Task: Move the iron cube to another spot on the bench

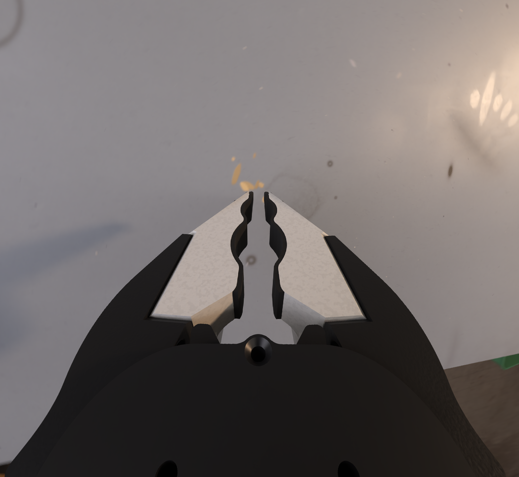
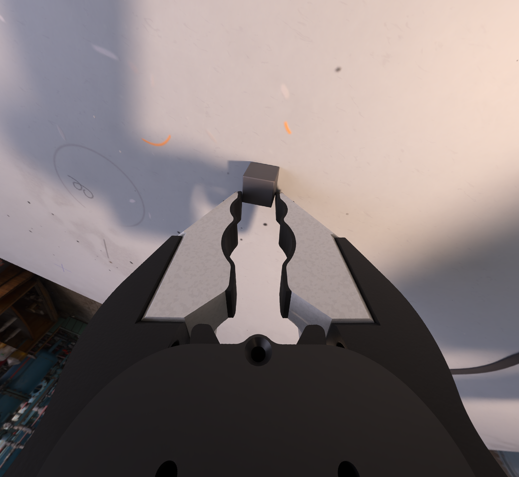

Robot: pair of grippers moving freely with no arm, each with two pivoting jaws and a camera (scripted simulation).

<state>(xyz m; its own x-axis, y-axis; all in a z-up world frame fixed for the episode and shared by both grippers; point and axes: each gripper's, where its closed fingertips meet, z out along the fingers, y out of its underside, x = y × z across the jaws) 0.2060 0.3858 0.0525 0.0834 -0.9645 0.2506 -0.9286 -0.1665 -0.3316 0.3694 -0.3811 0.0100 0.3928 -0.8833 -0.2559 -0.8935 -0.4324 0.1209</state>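
The iron cube (image 2: 259,182), small and dark grey, sits between the fingertips of my right gripper (image 2: 257,199) in the right wrist view. The tips press on its left and right sides, so the gripper is shut on it. The cube is at or just above the white bench top (image 2: 365,98); I cannot tell whether it touches. Its shadow falls to its left. My left gripper (image 1: 258,196) is shut and empty, with only a thin gap between the jaws, over a bare part of the bench (image 1: 140,98). The cube does not show in the left wrist view.
A pencilled circle (image 2: 98,185) and orange shavings (image 2: 157,141) mark the bench left of the cube. The bench edge runs at lower left, with shelves (image 2: 28,323) below. A dark strap (image 2: 488,372) lies at the right. A green object (image 1: 509,362) shows past the bench edge.
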